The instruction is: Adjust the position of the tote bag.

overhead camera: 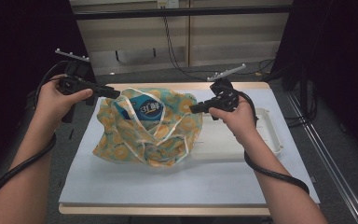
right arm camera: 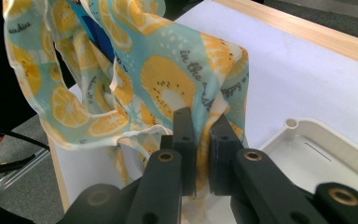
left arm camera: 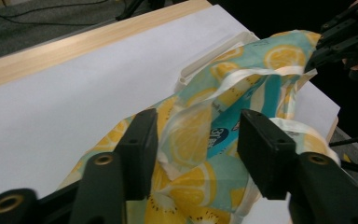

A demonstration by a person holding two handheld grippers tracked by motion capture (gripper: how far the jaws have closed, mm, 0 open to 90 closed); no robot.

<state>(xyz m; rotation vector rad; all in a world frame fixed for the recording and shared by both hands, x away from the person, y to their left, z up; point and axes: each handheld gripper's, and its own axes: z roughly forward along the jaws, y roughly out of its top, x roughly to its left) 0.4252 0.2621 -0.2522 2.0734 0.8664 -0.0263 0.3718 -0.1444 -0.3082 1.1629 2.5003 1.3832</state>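
Observation:
A teal cloth bag (overhead camera: 168, 130) printed with yellow citrus slices and trimmed with white handles stands slumped on the white mat. A blue pack (overhead camera: 145, 111) with white lettering shows in its open mouth. My right gripper (overhead camera: 193, 108) is shut on the bag's right rim, and the cloth (right arm camera: 168, 79) is pinched between the two jaws of that gripper (right arm camera: 201, 123). My left gripper (overhead camera: 108, 92) is at the bag's left rim. Its jaws stand apart, and cloth (left arm camera: 186, 140) lies in the gap of the left gripper (left arm camera: 198, 120) without being pressed. The blue pack (left arm camera: 219, 137) peeks out there.
A white mat (overhead camera: 168, 182) covers the wooden table (overhead camera: 168, 211). A shallow white tray (overhead camera: 271, 135) lies at the right, partly under the bag. In the left gripper view the other gripper (left arm camera: 321, 53) holds the far rim. Cables trail from both hands.

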